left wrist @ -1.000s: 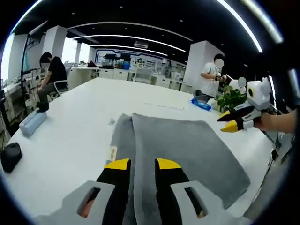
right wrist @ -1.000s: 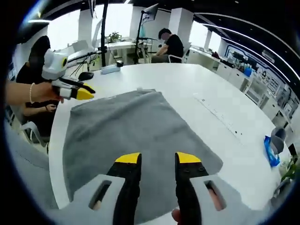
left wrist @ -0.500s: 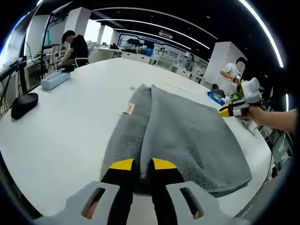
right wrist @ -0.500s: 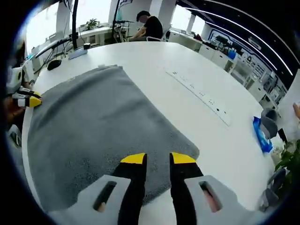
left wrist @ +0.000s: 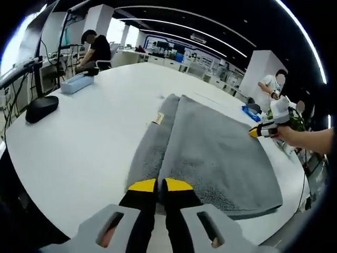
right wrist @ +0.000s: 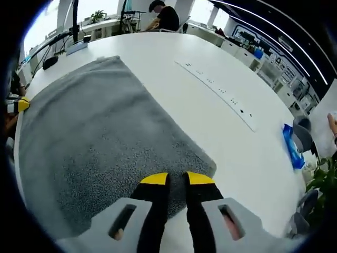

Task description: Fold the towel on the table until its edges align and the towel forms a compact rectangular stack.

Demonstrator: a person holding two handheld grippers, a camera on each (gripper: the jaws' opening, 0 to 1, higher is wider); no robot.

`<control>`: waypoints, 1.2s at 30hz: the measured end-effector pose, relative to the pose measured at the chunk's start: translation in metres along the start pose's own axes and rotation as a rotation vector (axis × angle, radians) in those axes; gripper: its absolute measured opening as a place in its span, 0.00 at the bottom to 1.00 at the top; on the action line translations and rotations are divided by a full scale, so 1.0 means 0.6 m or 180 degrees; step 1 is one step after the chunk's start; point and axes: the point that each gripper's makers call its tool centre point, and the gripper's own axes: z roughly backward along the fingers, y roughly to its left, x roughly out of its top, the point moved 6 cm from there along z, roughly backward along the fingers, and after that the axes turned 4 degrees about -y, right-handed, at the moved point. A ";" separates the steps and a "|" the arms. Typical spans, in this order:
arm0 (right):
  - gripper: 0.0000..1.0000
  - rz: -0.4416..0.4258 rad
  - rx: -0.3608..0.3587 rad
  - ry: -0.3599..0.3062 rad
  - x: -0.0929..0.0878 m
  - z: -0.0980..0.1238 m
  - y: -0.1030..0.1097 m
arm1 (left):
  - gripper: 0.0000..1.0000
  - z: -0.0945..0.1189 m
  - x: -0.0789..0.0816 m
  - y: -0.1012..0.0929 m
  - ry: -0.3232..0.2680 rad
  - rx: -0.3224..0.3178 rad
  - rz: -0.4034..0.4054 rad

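left gripper jaws nearly closed at grey towel's near edge on white desk, right gripper hovering beyond

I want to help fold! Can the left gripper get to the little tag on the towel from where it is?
Probably yes. The left gripper sits at the towel's near edge, and the tag lies further along the same fold with nothing between them.

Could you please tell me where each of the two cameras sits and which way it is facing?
Left gripper view: rides the left gripper, looking along the folded gray towel; the person's hand holds the right gripper.
Right gripper view: rides the right gripper at the towel's corner, facing across the white table.
Shared: towel, table.
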 end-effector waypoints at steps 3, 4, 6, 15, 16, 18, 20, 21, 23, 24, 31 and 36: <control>0.09 0.0055 -0.0018 -0.0022 0.002 -0.001 -0.003 | 0.12 0.012 0.024 -0.002 -0.0195 0.0095 -0.0380; 0.08 0.0054 -0.0023 -0.0031 0.003 -0.001 -0.004 | 0.12 0.015 0.031 -0.006 -0.0253 0.0080 -0.0440; 0.05 -0.0001 -0.0050 -0.0070 0.006 -0.002 -0.010 | 0.12 0.018 0.042 -0.028 -0.0313 -0.0098 -0.0461; 0.00 0.0096 -0.0162 0.0121 -0.009 -0.012 -0.014 | 0.04 -0.009 -0.016 -0.068 0.0259 -0.0120 -0.0725; 0.00 0.0167 -0.0149 0.0135 -0.009 -0.012 -0.014 | 0.03 -0.012 -0.026 -0.066 0.0358 -0.0107 -0.0764; 0.00 0.0210 -0.0147 0.0158 -0.011 -0.011 -0.014 | 0.02 -0.015 -0.022 -0.070 0.0158 -0.0137 -0.0803; 0.00 0.0324 -0.0154 0.0192 -0.013 -0.009 -0.012 | 0.02 -0.014 -0.025 -0.069 0.0254 -0.0155 -0.0955; 0.00 0.0353 -0.0150 0.0199 -0.014 -0.008 -0.012 | 0.01 -0.014 -0.025 -0.068 0.0262 -0.0150 -0.1026; 0.00 0.0318 -0.0154 0.0220 -0.015 -0.006 -0.014 | 0.01 -0.016 -0.024 -0.072 0.0278 -0.0125 -0.1062; 0.00 0.0256 -0.0156 0.0229 -0.016 -0.004 -0.015 | 0.01 -0.016 -0.023 -0.073 0.0325 -0.0119 -0.1131; 0.00 0.0394 -0.0231 0.0399 -0.032 0.008 -0.018 | 0.00 -0.022 -0.017 -0.084 0.0544 -0.0199 -0.1351; 0.00 0.0434 -0.0310 0.0485 -0.053 0.017 -0.026 | 0.00 -0.023 -0.016 -0.097 0.0635 -0.0278 -0.1475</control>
